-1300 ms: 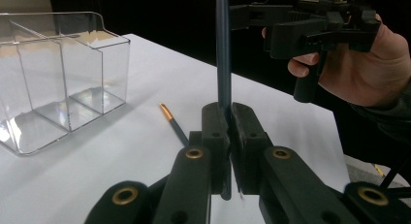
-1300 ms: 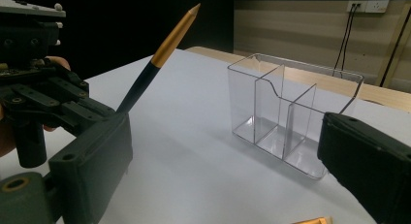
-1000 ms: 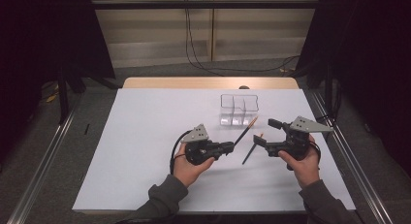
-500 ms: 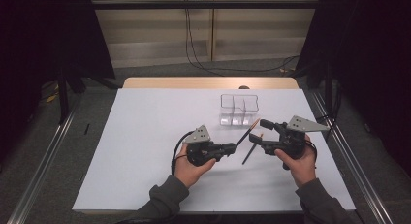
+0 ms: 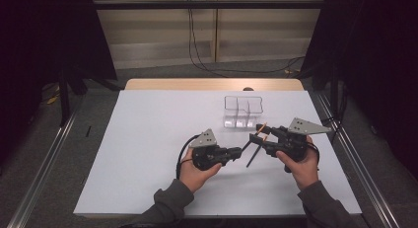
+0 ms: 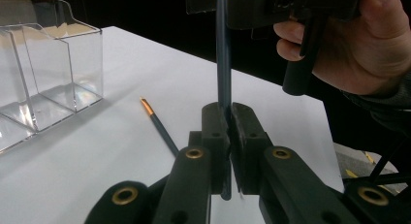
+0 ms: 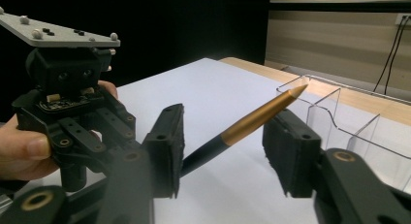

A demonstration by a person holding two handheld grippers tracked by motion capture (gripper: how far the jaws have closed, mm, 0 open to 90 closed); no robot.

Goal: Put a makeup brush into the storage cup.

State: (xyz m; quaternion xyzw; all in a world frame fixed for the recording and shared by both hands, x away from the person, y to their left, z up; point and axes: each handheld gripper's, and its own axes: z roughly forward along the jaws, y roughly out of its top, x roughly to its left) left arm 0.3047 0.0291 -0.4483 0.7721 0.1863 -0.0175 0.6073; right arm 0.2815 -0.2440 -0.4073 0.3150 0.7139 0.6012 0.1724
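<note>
My left gripper (image 5: 239,150) (image 6: 228,110) is shut on the lower end of a dark pencil (image 6: 223,64) and holds it clear of the table, slanting toward the right hand. The pencil's gold tip (image 7: 264,115) passes between the jaws of my right gripper (image 5: 258,134) (image 7: 228,123). Those jaws have just been closing, but a gap still shows on either side of the pencil, so they stand open. A second dark pencil (image 5: 253,157) (image 6: 160,125) with an orange end lies flat on the white table below the two grippers.
A clear plastic organizer (image 5: 241,111) (image 6: 48,69) (image 7: 339,112) with three compartments stands just beyond the grippers. The white tabletop (image 5: 148,139) stretches wide to the left. Metal rails run along both table sides, and cables lie on the floor behind.
The right gripper's jaws have narrowed around the gold tip of the held pencil and shifted slightly left. The left gripper and its pencil stay put.
</note>
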